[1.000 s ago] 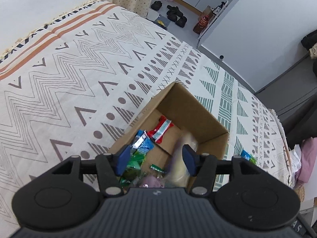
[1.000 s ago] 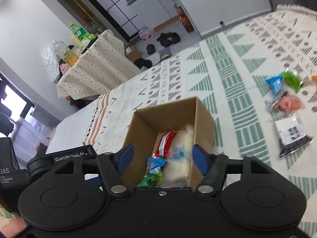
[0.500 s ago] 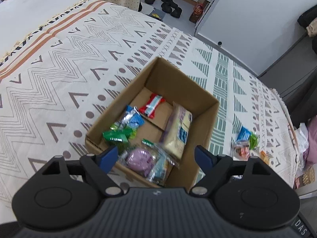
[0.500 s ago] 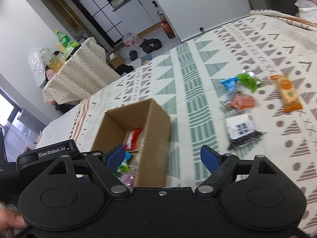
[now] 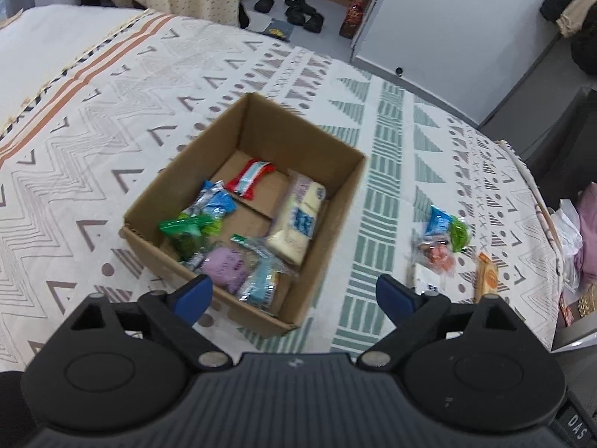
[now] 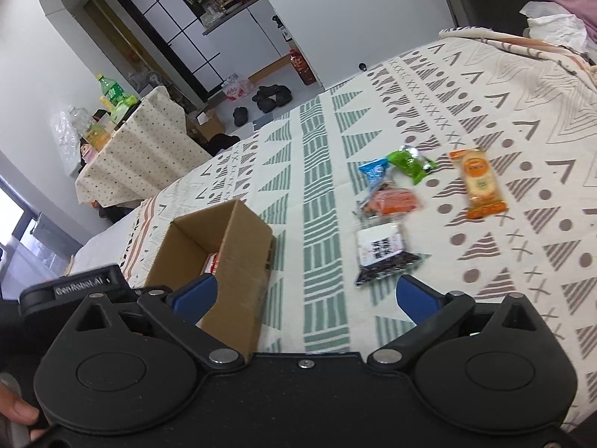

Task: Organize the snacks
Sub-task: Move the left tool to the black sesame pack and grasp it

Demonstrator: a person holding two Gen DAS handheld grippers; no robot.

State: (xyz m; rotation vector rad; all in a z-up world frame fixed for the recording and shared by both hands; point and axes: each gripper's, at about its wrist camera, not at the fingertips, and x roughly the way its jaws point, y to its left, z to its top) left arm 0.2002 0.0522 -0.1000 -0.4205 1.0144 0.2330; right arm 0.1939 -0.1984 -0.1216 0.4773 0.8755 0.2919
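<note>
An open cardboard box (image 5: pixel 337 201) sits on the patterned bedspread and holds several snack packets, among them a pale yellow pack (image 5: pixel 298 220) and a purple one (image 5: pixel 225 263). The box also shows in the right wrist view (image 6: pixel 242 246). Loose snacks lie to its right: a black-and-white pack (image 6: pixel 382 252), a pink pack (image 6: pixel 395 201), a blue one (image 6: pixel 375 170), a green one (image 6: pixel 408 164) and an orange bar (image 6: pixel 481 183). My left gripper (image 5: pixel 294 295) is open and empty above the box's near edge. My right gripper (image 6: pixel 306 293) is open and empty, between the box and the loose snacks.
The bedspread (image 5: pixel 93 112) runs wide to the left of the box. Beyond the bed edge are shoes on the floor (image 5: pixel 298 15), a cloth-covered table with bottles (image 6: pixel 141 142) and white cabinets. Clothes and tissue lie at the far right (image 5: pixel 582 224).
My left gripper opened wide and pulled back up from the box, leaving the pale yellow pack inside. My right gripper opened wider and swung right toward the loose snacks.
</note>
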